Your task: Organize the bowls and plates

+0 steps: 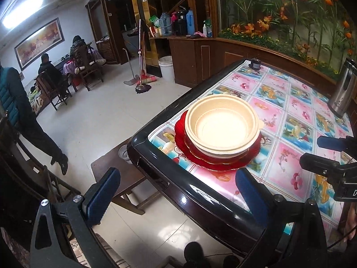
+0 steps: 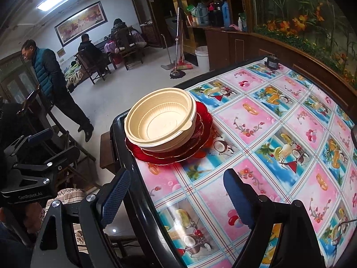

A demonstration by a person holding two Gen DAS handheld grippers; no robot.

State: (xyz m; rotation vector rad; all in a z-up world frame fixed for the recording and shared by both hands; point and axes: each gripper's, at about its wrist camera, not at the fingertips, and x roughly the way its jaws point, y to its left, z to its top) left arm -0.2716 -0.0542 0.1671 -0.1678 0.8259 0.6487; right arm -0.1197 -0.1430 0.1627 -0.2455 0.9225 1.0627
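Observation:
Cream bowls (image 1: 223, 127) sit nested on stacked red glass plates (image 1: 191, 156) near the table's left corner; the stack also shows in the right wrist view, bowls (image 2: 160, 122) on plates (image 2: 200, 131). My left gripper (image 1: 178, 192) is open and empty, held short of the stack, straddling the table's black rim. My right gripper (image 2: 176, 196) is open and empty, low over the tablecloth in front of the stack. The right gripper also shows at the left wrist view's right edge (image 1: 330, 156), and the left gripper at the right wrist view's left edge (image 2: 33, 156).
The table (image 1: 200, 198) has a glossy black rim and a patterned pink and blue cloth (image 2: 279, 134). A steel flask (image 1: 343, 91) stands at the far right, a small dark object (image 2: 271, 61) at the far edge. A wooden stool (image 1: 120, 174) stands beside the table. A man (image 2: 51, 82) walks on the floor at left.

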